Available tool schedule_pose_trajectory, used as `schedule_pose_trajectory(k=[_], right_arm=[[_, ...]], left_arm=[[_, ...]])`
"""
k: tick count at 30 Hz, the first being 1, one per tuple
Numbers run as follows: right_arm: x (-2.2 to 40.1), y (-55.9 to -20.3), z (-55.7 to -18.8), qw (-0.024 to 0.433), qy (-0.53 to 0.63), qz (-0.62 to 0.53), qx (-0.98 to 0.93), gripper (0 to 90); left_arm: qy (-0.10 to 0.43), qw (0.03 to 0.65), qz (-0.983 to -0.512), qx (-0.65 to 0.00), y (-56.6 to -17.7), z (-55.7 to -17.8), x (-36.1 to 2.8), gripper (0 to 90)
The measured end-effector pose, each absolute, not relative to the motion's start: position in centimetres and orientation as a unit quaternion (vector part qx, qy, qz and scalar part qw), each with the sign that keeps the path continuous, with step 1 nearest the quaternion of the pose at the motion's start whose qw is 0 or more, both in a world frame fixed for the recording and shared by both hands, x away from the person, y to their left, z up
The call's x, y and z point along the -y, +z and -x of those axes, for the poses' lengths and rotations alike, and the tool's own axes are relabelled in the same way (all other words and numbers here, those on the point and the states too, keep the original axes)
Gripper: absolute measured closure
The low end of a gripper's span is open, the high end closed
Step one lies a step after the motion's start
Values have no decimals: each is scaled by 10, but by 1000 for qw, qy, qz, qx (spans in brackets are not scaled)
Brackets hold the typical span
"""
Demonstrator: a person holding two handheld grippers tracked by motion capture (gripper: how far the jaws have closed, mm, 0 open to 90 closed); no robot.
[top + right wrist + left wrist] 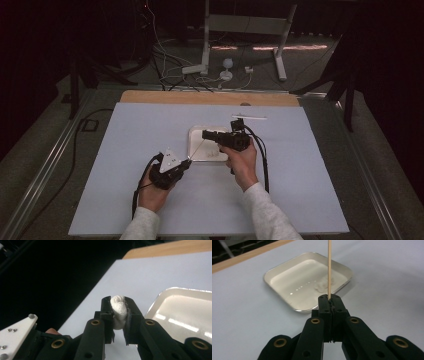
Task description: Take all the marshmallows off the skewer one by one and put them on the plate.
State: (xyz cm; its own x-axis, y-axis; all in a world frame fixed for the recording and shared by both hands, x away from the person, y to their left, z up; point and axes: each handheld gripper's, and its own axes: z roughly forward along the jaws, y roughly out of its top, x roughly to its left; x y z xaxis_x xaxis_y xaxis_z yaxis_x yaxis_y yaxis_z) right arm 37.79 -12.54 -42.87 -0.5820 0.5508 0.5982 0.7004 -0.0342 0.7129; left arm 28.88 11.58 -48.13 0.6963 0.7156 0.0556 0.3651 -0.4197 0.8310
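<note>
While each hand-held gripper carries one half of the job, the lines below run from the jaws outward.

Left hand-held gripper (pixel 329 300): jaws pinched fully together on the butt of a thin wooden skewer (pixel 329 267); seen low and left of centre in the high view (pixel 186 162).

Skewer axis: long and straight, running up and away from the left jaws over the tray, its free end slanting toward the right hand-held gripper (pixel 206 134).

Right hand-held gripper: jaws narrowed on a soft white lump (pixel 119 310), which bulges above and below the pads; held in the air, above the tray's near-left part.

Key relation: the lump lies near the skewer's free end, roughly on its line; judged, the coming move is to bring point and lump together along that axis; the right hand is the nearer.

Tray (pixel 194 150): shallow, white, metal-rimmed, at the middle of the desk (pixel 125 150); a pale smear lies on its floor.

In the way: nothing between tip and lump; a thin white stick (pixel 248 118) lies well beyond the tray.
</note>
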Motion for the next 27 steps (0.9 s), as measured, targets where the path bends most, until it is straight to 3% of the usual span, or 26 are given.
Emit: schedule_pose_trajectory(k=[5, 9, 27], right_arm=[[142, -421, -383, 48, -578, 470, 665, 816], [147, -415, -382, 20, -552, 452, 700, 810], [145, -435, -383, -11, -508, 451, 734, 776]], left_arm=[[213, 391, -830, -337, -488, -289, -117, 900], [197, 417, -814, -353, -486, -293, -120, 900], [192, 431, -806, -357, -485, -293, -119, 897]])
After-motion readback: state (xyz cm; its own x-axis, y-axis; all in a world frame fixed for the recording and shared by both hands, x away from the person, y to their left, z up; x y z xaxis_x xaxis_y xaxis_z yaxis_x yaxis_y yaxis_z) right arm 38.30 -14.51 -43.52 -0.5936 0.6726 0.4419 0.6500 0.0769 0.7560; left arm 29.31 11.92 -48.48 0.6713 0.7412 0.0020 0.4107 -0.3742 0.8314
